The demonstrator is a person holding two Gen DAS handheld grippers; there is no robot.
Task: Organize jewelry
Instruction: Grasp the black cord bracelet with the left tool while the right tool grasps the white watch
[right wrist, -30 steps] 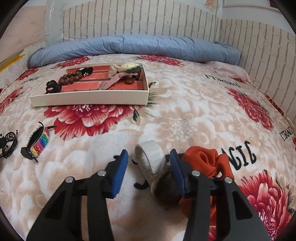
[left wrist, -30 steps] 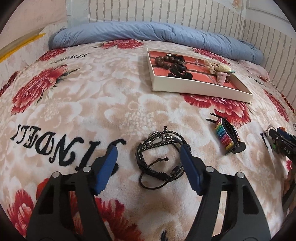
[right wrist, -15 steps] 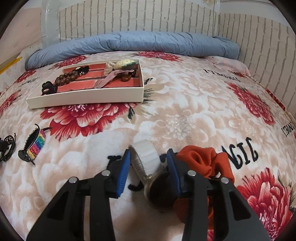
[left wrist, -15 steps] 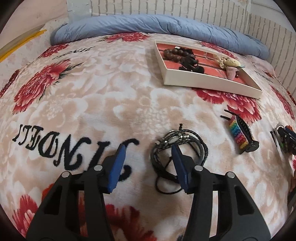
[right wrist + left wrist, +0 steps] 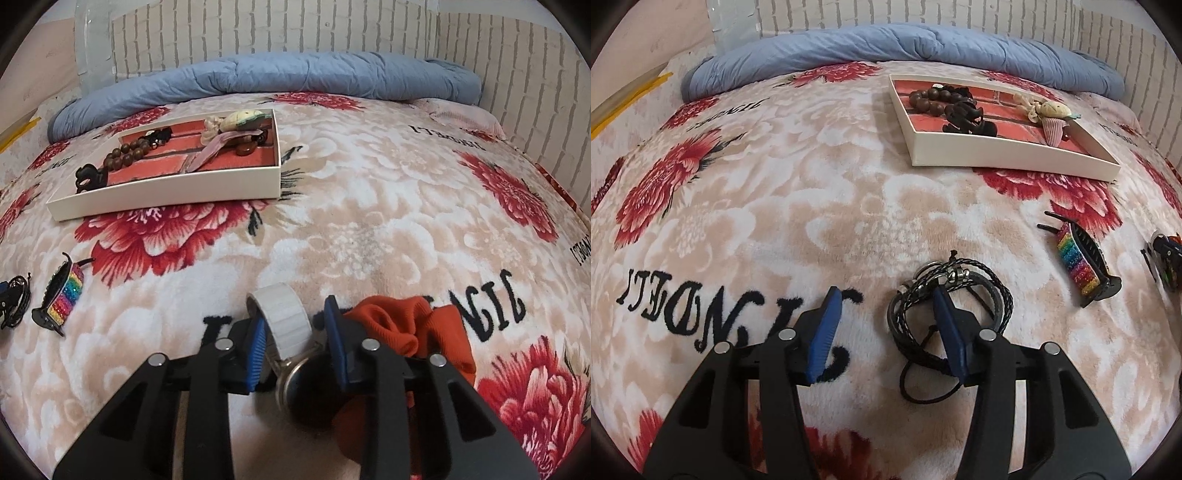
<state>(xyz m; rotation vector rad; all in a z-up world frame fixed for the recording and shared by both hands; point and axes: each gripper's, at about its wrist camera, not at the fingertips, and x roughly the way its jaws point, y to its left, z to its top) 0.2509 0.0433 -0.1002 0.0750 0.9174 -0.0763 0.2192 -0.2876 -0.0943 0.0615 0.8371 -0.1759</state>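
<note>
Left wrist view: your left gripper [image 5: 884, 308] has narrowed its jaws but grips nothing; its right finger stands inside the braided bracelets [image 5: 951, 295]. The tray [image 5: 1008, 158], far ahead, already holds beads.

Right wrist view: your right gripper [image 5: 295, 325] has been closing around the white watch band [image 5: 284, 314], not yet clamped. Scrunchie [image 5: 406, 328] and rainbow clip [image 5: 64, 291] remain unsorted.

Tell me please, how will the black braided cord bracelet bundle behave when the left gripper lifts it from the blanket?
The black braided cord bracelet bundle is probably floppy: its loops lie loose and uneven, so they may sag or spread. It looks light, as thin cords with small metal clasps. The left gripper has one finger inside the loops, so a thin strand could slip out or trail below.
</note>
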